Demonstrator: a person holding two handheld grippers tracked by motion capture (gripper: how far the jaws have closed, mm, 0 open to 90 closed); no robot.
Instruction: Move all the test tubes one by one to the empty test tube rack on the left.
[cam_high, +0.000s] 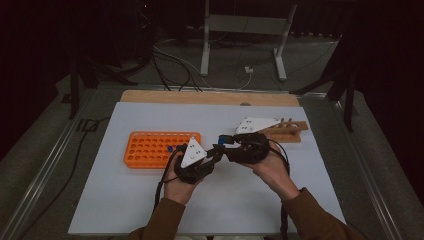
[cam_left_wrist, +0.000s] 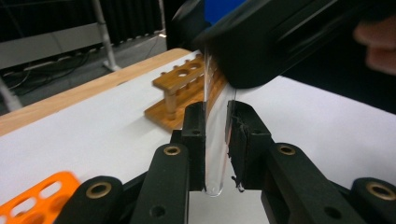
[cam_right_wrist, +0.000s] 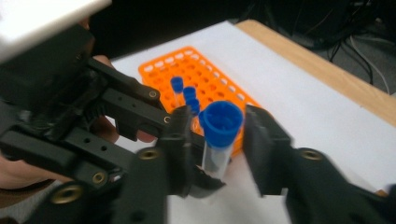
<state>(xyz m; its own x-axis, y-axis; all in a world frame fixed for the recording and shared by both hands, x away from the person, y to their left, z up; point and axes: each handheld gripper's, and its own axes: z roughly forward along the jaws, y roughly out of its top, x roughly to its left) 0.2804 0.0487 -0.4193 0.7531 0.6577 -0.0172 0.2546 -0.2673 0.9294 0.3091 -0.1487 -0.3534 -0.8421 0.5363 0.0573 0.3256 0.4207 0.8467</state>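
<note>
Two grippers | left gripper (cam_left_wrist: 216, 140) clamps tube (cam_left_wrist: 215, 154) | right gripper (cam_right_wrist: 219, 140) jaws apart

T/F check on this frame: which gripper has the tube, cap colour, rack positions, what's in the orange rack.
1. The left gripper is shut on the clear tube. True.
2. The tube's cap is red. False: it is blue.
3. The right gripper clamps the cap. False: its jaws stand apart from the cap.
4. The orange rack holds blue-capped tubes. True.
5. The wooden rack lies left of the orange rack in the high view. False: it lies to its right.
</note>
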